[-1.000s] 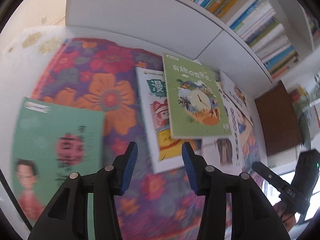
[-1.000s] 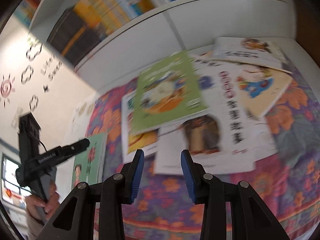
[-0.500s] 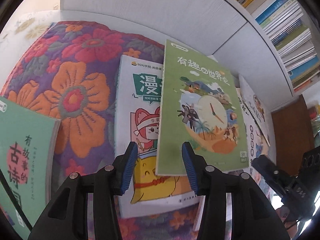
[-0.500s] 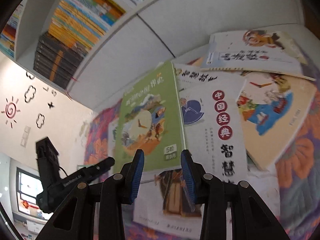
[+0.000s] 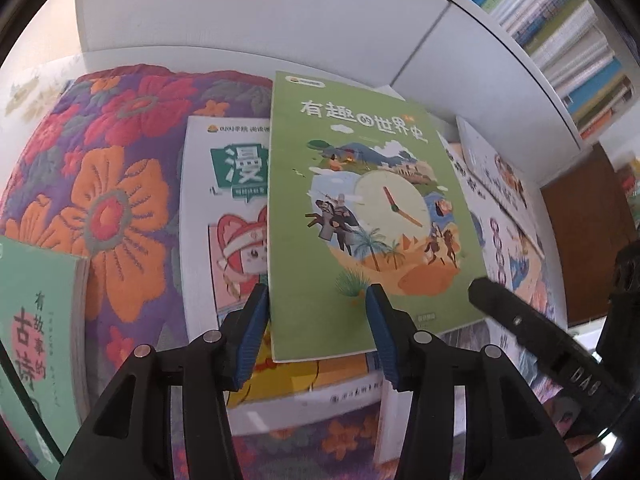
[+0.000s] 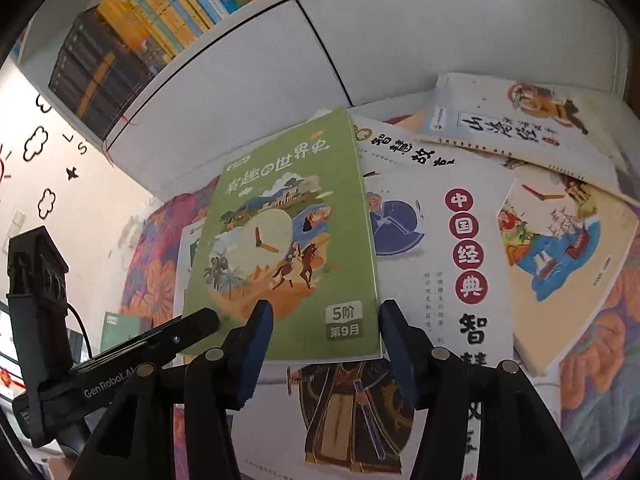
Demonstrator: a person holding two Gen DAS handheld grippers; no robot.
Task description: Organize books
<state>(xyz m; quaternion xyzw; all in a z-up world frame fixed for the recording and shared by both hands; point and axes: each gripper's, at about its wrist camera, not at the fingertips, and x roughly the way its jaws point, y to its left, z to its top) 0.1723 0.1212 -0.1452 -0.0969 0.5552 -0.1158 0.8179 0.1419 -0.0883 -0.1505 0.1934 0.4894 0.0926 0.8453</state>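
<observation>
The left gripper (image 5: 316,320) points steeply down over a pile of books, its two blue-padded jaws apart and opening. The lower left corner of a green book (image 5: 360,216) shows between them, but the pads do not press on it. The right gripper (image 6: 326,334) is also aimed down at this book from the other side, its jaws apart and opening wider, framing the book's lower right part without clamping it.

The green book lies flat and face up on top of the pile, its cover showing a clock face, palm trees, riders and white Chinese lettering. Under its left edge lies a white comic book (image 5: 224,216) with a red-and-white cartoon figure and a yellow figure lower down. Under its right side lies a large white book (image 6: 448,264) with red circles bearing Chinese characters and a drawn robed man. Further right is a cream book with a ship picture (image 6: 560,256), and behind it, nearer the shelf, a white book with brush lettering (image 6: 516,124).

The pile rests on a quilted floral cloth (image 5: 104,184) in purple, orange and red. At the far left, apart from the pile, lies a teal book (image 5: 36,328).

Behind the books stands a white bookshelf (image 6: 400,36), its upper shelf packed with upright books.
</observation>
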